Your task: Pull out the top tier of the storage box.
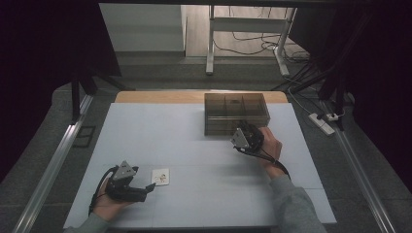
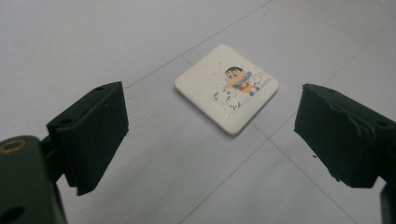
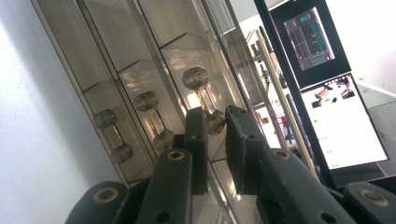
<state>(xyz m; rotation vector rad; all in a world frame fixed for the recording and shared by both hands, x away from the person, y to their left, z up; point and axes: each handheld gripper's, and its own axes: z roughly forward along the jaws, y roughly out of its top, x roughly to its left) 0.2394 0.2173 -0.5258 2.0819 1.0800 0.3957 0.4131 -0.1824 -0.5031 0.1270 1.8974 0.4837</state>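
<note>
Cartoon-printed tile lies flat on the pale grey table, just ahead of the left gripper, whose jaws stand wide apart and empty on either side of it in the left gripper view. It is a thin, matte white square with rounded corners, so a clean pick likely calls for lowering the padded fingertips until they nearly skim the table, then squeezing on two opposite edges. Farther off, the right gripper holds its jaws nearly together at a small knob handle on the smoky, translucent plastic drawer box; whether the pads actually press it cannot be told. Squaring up on that knob should prevent slipping off the glossy front.
</note>
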